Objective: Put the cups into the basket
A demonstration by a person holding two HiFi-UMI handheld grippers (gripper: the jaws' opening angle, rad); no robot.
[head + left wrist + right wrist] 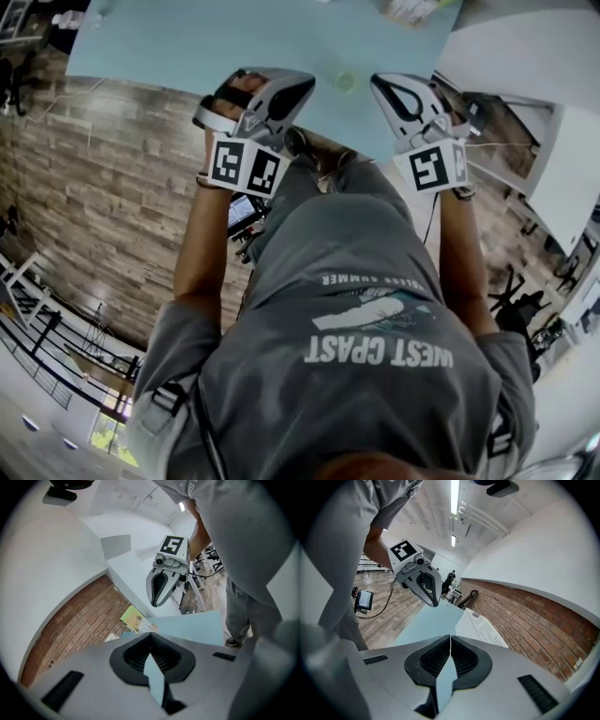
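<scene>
left tongs (298,92) shut, empty | right tongs (384,86) shut, empty | possible cup (347,82), greenish, round, on surface (187,42) between both tips, 12 o'clock of person | right looks slightly nearer

The table (187,37) is pale blue, the floor (379,620) brown wood planks, the wall (525,606) red-brown brick below plain white. The left gripper (267,89) and the right gripper (405,94) are both light grey with black ribbed pads — each carries black-and-white square markers. The shirt (375,309) is grey with white lettering, the basket (487,630) white and dotted with small holes, the packet (133,619) yellow-green.
</scene>
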